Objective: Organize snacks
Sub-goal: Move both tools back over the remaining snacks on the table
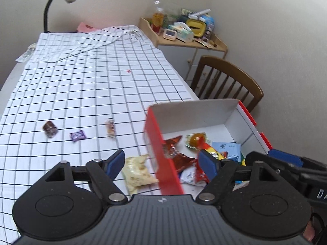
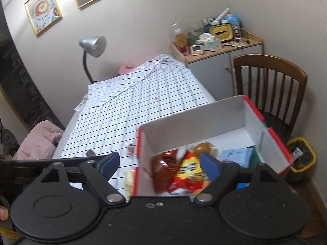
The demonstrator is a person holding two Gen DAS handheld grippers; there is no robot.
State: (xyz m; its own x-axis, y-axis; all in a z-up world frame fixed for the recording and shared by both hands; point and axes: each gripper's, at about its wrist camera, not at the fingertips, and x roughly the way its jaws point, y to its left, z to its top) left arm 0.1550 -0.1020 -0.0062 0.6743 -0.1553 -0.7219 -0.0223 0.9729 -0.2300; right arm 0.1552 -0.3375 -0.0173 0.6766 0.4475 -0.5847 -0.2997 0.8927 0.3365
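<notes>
**Red-walled snack box part filled; four snacks left on the table**

Red outside and white within, the open cardboard box [image 1: 163, 153] stood at the near right edge of the table [image 1: 92, 85], which was covered by a checked cloth. Inside lay a red foil packet [image 1: 173, 143], an orange jelly cup [image 1: 197, 139], a pale blue packet [image 1: 226, 148] and a red-and-yellow bag [image 2: 189, 171].

Outside it, a pale yellow snack bag [image 1: 138, 170] lay touching the box's left wall. Further left, in a loose row across the cloth, were a cream wrapped candy [image 1: 110, 127], a purple candy [image 1: 77, 135] and a dark brown candy [image 1: 50, 129], each well apart from the box.

Judgement on the step: the yellow bag was the nearest item outstanding. A sound pick would take it by its free left edge, away from the wall, lift it clear of the rim, and release it low over the bare far floor of the box. The small candies call for a centred pinch.

Grippers: the left gripper [image 1: 161, 161] was spread wide, straddling the box wall, nothing between its pads. The right gripper [image 2: 159, 163] was likewise spread, above the box contents, holding nothing.
</notes>
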